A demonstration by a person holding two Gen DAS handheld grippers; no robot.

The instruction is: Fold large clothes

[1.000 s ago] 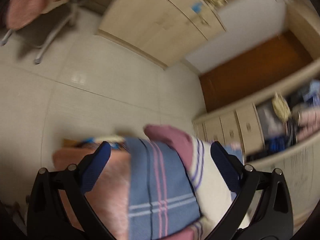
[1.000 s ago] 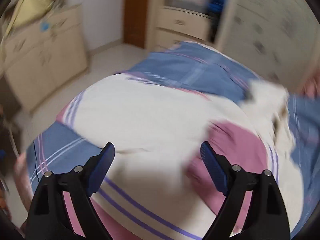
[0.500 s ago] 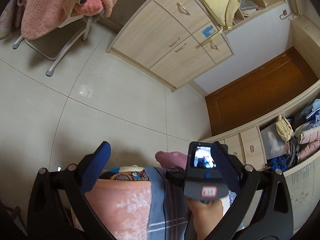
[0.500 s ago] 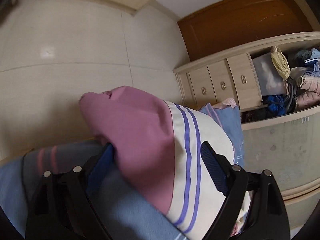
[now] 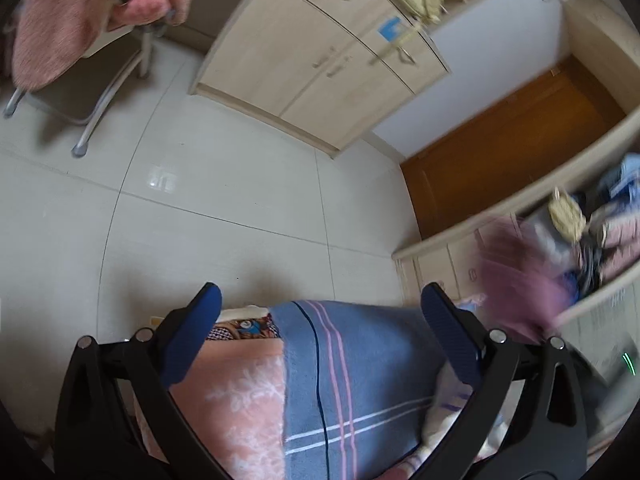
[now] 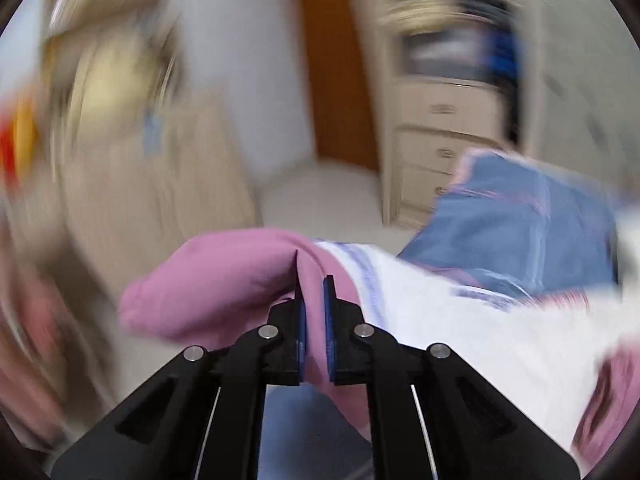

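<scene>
Right gripper (image 6: 312, 292) has its jaws pinched tight on the pink corner of the soft blue, white and pink striped blanket (image 6: 460, 320). Left gripper (image 5: 320, 320) gapes wide and holds nothing above the near blue stretch. Light, floppy cloth: take hold at the corners.

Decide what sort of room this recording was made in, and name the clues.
Probably a bedroom at home: a wardrobe shelf stuffed with clothes, a wooden door, and a striped blanket spread on what looks like a bed.
</scene>
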